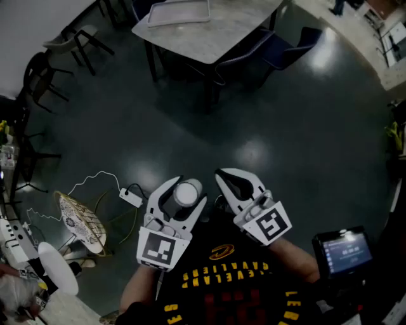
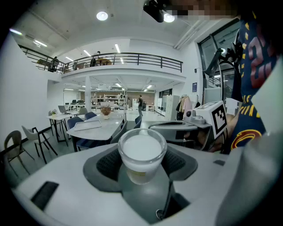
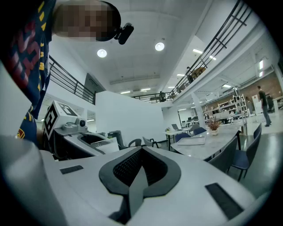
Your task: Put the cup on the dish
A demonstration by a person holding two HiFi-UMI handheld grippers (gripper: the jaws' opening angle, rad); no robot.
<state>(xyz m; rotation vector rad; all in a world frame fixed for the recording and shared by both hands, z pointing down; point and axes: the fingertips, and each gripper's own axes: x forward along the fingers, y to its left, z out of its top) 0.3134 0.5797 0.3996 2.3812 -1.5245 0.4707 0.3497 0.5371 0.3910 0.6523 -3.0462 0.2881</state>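
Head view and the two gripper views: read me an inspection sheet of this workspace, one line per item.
Surface: pale table far ahead, standing on a dark glossy floor.
Job's things: cup in the left gripper; dish: nothing seen.
Clutter: tray on the table; wire-mesh object on the floor.
Grippers: left gripper shut on the cup; right gripper shut, nothing between its jaws.
Cables: white cable on the floor, running to a white plug block.
Surroundings: chairs, balcony railing, small screen.

Dark glossy floor [image 1: 285, 127]: pale-topped table [image 1: 222, 32], chairs [image 1: 76, 41], white cable [image 1: 95, 178] with adapter [image 1: 130, 197]. Tray [image 1: 179, 13] flat on table top.
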